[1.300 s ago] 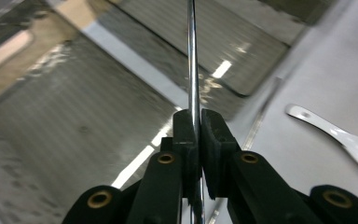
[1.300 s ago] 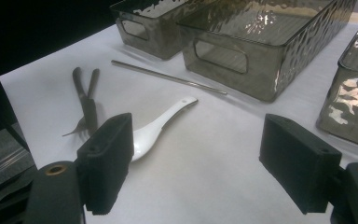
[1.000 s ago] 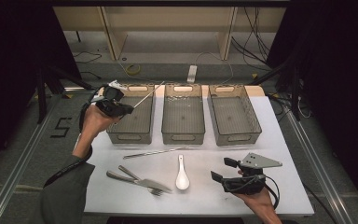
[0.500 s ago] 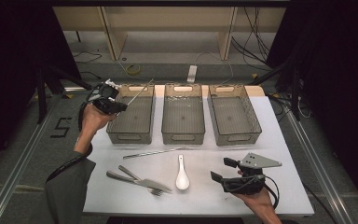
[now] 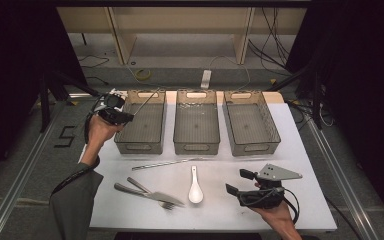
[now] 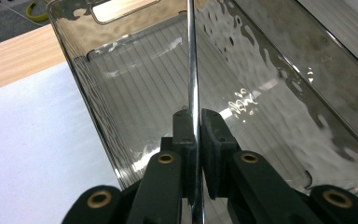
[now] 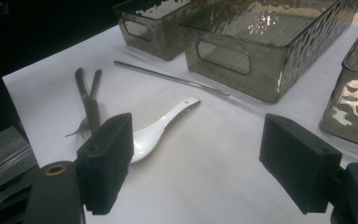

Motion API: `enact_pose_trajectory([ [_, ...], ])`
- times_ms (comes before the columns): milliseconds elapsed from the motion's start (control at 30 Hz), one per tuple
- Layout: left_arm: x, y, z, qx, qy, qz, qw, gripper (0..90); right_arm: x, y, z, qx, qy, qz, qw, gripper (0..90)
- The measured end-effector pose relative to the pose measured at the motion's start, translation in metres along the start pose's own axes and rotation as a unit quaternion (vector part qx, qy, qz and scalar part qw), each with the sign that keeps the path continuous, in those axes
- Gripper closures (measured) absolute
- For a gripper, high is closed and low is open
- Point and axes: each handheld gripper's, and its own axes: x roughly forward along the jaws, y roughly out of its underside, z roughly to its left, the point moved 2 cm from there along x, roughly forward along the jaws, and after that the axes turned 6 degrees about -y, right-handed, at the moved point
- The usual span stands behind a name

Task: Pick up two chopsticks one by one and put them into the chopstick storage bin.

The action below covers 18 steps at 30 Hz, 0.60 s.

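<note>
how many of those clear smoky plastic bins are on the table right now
3, in a row along the table's far edge: the left bin, with the left claw holding a thin metal rod over it, the middle bin, and the right bin. None looks hidden.

Bare table [image 5: 230,210] lies open right of the white spoon [image 5: 195,186]; three bins [image 5: 197,125] wall the far side.

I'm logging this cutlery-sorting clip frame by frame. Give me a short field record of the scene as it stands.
left gripper: jaws shut on thin shiny metal rod, held over the left smoky transparent plastic bin
right gripper: jaws open, nothing between them, over the white table cover
on cover: second thin metal rod, white ceramic spoon, metal knife and fork
middle bin, right bin: look empty
</note>
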Motion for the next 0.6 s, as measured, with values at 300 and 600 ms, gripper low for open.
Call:
enact_pose_trajectory([
  [300,0.005,0.001,0.001,-0.003,-0.008,0.006,0.9999,84.4,0.0,0.0,0.001,-0.003,-0.001,0.0,1.0,26.6],
  [600,0.014,0.009,0.003,-0.019,-0.011,0.018,0.9996,84.2,0.0,0.0,0.001,0.0,-0.001,0.002,1.0,26.6],
])
